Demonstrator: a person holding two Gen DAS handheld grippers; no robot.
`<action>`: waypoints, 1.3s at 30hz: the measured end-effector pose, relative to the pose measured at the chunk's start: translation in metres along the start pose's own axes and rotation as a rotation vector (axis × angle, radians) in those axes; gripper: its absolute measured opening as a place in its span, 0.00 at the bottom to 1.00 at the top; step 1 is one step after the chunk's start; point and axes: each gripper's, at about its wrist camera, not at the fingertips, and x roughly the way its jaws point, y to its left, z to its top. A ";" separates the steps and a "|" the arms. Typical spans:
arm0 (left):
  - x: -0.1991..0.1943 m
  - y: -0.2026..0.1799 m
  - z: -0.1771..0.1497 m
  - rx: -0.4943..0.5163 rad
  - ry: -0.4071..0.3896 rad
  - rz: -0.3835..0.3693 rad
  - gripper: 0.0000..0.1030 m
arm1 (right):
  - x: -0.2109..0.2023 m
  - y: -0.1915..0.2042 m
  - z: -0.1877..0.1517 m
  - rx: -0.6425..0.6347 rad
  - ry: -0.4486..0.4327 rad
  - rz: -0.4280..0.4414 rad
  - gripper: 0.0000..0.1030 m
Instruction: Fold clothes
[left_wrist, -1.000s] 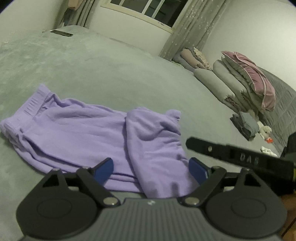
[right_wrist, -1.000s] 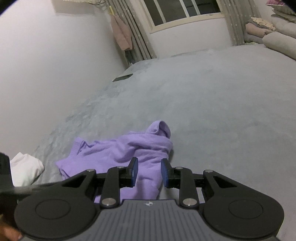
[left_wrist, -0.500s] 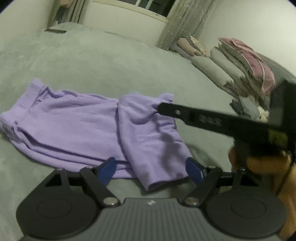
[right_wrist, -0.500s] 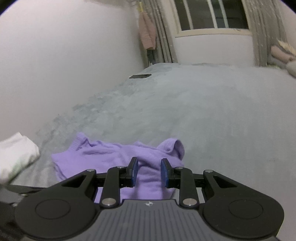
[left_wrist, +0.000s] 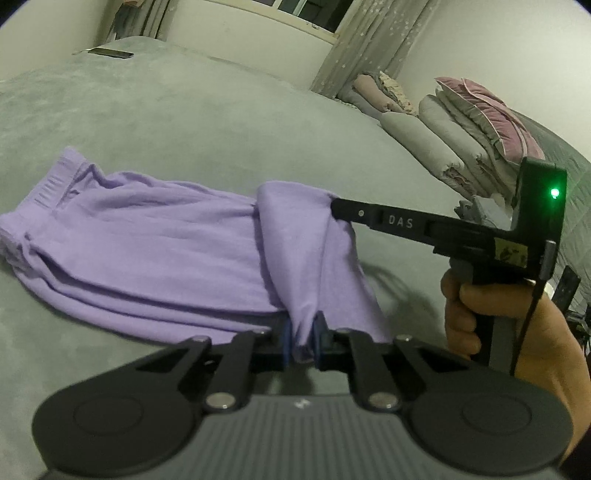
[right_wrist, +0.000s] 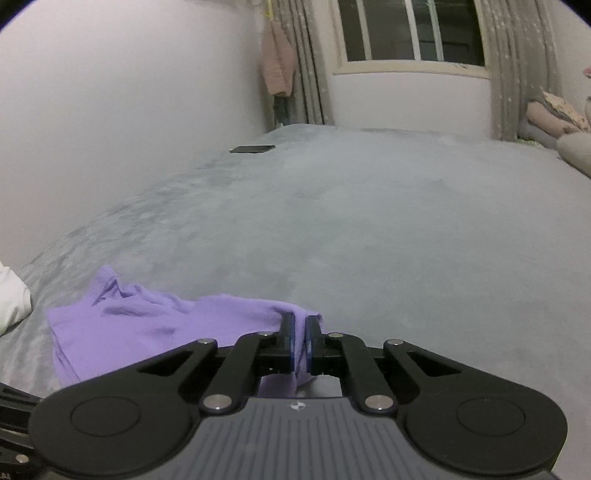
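Purple trousers (left_wrist: 147, 236) lie on the grey bed (left_wrist: 184, 110), waistband to the left, with the leg end doubled over at the right. My left gripper (left_wrist: 302, 332) is closing on the near edge of that doubled part, and cloth is pinched between its blue pads. The right gripper (left_wrist: 338, 208), held by a hand (left_wrist: 498, 325), reaches in from the right to the fold's far corner. In the right wrist view the right gripper (right_wrist: 299, 328) is closing with the purple trousers (right_wrist: 129, 328) bunched between its pads. The pinched cloth is raised slightly off the bed.
Folded quilts and pillows (left_wrist: 461, 125) are stacked along the right side, with a small grey pile (left_wrist: 484, 210) below them. A dark flat object (right_wrist: 252, 149) lies far back near the wall. A white cloth (right_wrist: 11, 299) shows at the left. Bare bed (right_wrist: 369, 221) stretches behind the trousers.
My left jaws have gone from wide apart to closed on the near cloth edge. The right gripper has moved left onto the fold's far corner and closed on it.
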 end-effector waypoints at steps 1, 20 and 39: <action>0.001 -0.002 0.000 0.006 0.002 0.005 0.18 | 0.000 -0.001 -0.001 0.006 0.002 0.001 0.06; 0.001 0.035 0.027 -0.186 -0.051 -0.065 0.46 | -0.009 -0.008 0.004 0.143 -0.005 0.011 0.18; 0.023 0.023 0.036 -0.049 -0.007 0.035 0.42 | -0.041 -0.032 0.003 0.301 -0.011 0.038 0.19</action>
